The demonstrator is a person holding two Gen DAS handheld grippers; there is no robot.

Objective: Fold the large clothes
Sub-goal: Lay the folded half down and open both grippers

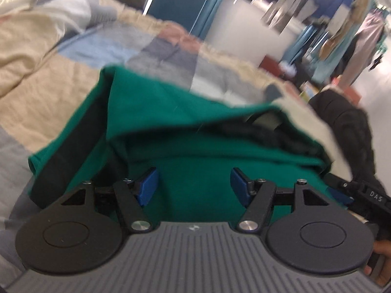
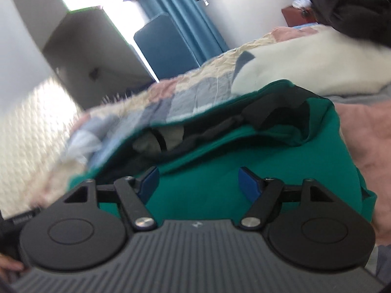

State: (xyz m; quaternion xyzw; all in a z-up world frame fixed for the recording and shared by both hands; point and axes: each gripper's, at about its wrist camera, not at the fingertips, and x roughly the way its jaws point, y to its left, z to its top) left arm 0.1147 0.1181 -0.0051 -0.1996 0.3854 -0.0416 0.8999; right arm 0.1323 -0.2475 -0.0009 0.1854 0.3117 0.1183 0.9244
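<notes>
A green garment [image 1: 176, 131] with a black lining lies folded over on a patchwork quilt [image 1: 48, 73]. My left gripper [image 1: 194, 185] is open just above the green cloth, blue pads [image 1: 149, 183] wide apart and holding nothing. The same garment [image 2: 220, 171] fills the middle of the right wrist view, its dark lining gaping open at the fold. My right gripper [image 2: 198, 185] is open over the cloth too, pads [image 2: 248, 183] spread and empty. The other gripper shows at the right edge of the left wrist view [image 1: 366, 197].
The quilt [image 2: 190, 95] covers a bed. A white pillow [image 2: 312, 66] and a black jacket [image 2: 354, 7] lie at its far right. A blue chair [image 2: 163, 46] and blue curtains [image 2: 188, 14] stand behind. Clothes hang on a rack [image 1: 347, 24].
</notes>
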